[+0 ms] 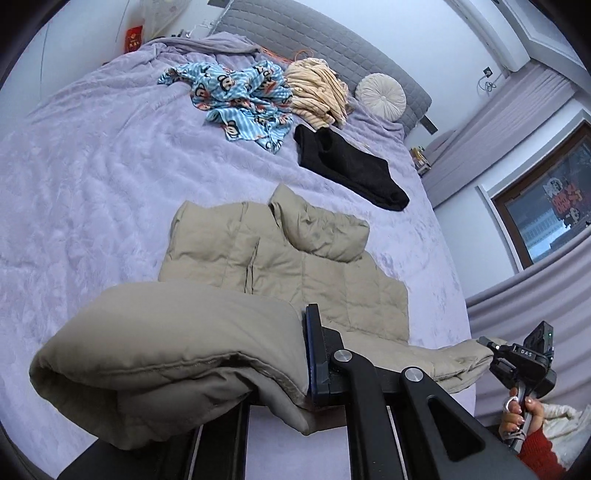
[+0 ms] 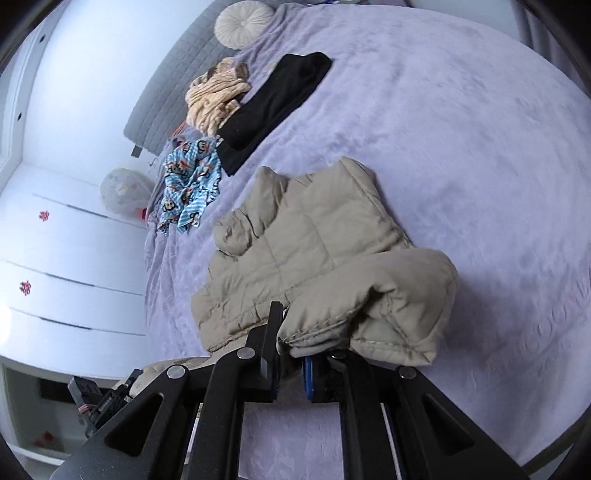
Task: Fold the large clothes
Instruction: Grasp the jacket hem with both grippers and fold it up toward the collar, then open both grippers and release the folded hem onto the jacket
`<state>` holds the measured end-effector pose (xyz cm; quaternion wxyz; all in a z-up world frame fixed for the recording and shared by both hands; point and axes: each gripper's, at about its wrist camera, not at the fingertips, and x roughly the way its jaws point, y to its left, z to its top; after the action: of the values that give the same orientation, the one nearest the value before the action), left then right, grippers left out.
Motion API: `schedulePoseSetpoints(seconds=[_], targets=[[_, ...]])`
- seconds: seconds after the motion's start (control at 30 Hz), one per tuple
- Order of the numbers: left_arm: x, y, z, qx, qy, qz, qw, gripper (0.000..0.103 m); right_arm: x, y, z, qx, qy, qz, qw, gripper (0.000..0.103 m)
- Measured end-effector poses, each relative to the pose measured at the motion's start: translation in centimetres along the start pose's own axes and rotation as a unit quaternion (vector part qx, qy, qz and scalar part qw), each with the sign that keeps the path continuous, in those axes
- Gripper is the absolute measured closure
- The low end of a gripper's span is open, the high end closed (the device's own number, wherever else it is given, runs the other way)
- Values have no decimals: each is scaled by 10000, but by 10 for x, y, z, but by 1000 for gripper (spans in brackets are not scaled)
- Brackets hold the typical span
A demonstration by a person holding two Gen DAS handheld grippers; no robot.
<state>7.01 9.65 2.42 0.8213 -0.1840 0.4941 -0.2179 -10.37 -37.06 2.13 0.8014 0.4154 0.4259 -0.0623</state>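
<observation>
A beige quilted puffer jacket [image 1: 295, 258] lies on the lilac bed [image 1: 92, 166], its collar toward the headboard. My left gripper [image 1: 291, 373] is shut on the jacket's near hem, which bulges up over the fingers and hides the left one. My right gripper [image 2: 290, 354] is shut on the other corner of the hem [image 2: 369, 306], lifted off the bed. The jacket body [image 2: 306, 236] shows in the right wrist view. The right gripper also shows in the left wrist view [image 1: 517, 358], held by a hand, clamped on the hem's far end.
A black garment [image 1: 347, 166], a blue monkey-print garment [image 1: 243, 99] and a cream striped garment [image 1: 314, 92] lie near the grey headboard [image 1: 314, 33]. A round cushion [image 1: 380, 96] sits beside them. White drawers [image 2: 66, 258] stand to the left of the bed.
</observation>
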Motion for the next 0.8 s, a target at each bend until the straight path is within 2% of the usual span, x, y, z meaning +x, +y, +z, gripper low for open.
schedulePoseSetpoints(seconds=[0.13, 0.23, 0.33, 0.4, 0.6, 0.8], targets=[[27, -2, 29, -199, -174, 340, 9991, 92, 31, 21, 55, -502, 198, 45, 9985, 93], [51, 4, 46, -317, -164, 532, 9979, 92, 60, 32, 85, -730, 349, -49, 9967, 93], [84, 14, 61, -210, 33, 661, 9976, 92, 94, 36, 107, -814, 438, -238, 9954, 93], [113, 23, 72, -94, 317, 820, 9961, 92, 115, 32, 114, -661, 478, -342, 9961, 93], [191, 49, 97, -86, 868, 953, 9916, 92, 180, 8, 136, -258, 670, -696, 9950, 93], [253, 75, 97, -159, 1254, 1127, 9856, 92, 236, -18, 148, 32, 931, -1031, 9903, 93]])
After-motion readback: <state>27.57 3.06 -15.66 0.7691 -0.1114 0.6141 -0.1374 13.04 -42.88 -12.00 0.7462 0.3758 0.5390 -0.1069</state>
